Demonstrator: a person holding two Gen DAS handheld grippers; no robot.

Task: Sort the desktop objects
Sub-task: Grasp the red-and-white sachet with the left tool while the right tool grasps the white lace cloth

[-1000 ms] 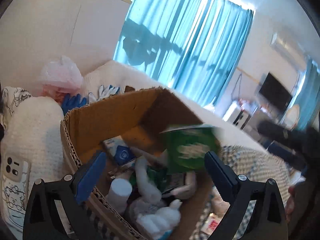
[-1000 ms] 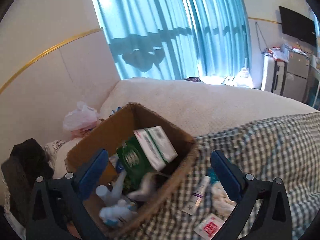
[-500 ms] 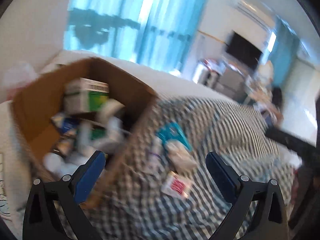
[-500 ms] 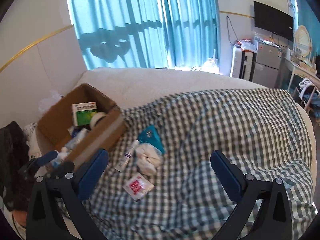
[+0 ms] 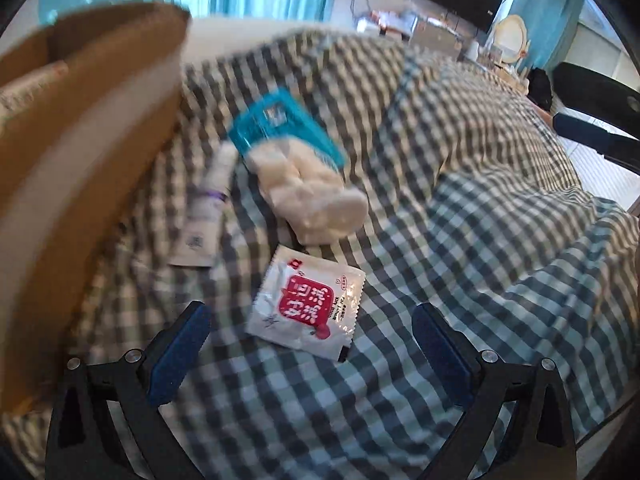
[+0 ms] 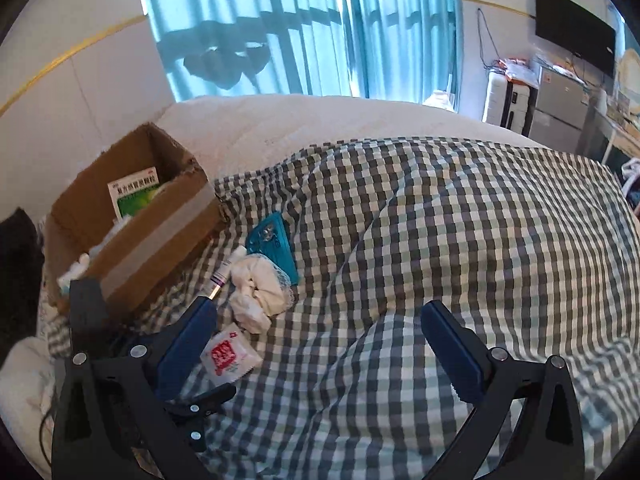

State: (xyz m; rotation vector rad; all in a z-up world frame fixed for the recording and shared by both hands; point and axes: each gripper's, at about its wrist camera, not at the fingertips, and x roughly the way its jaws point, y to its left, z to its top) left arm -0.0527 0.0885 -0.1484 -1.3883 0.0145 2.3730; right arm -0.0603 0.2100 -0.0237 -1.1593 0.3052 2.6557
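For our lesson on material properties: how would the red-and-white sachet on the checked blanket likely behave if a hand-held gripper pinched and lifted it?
The sachet looks thin, flat and slightly crinkled, so it would probably be light and bend when lifted. Its glossy film could be slippery. Lying flat on the soft blanket, its edge may be hard to catch.

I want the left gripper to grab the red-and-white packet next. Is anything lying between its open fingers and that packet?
Nothing visible does. The left gripper is open and the packet lies flat on the checked blanket just ahead of it. The white tube and the cloth bundle lie beyond it.
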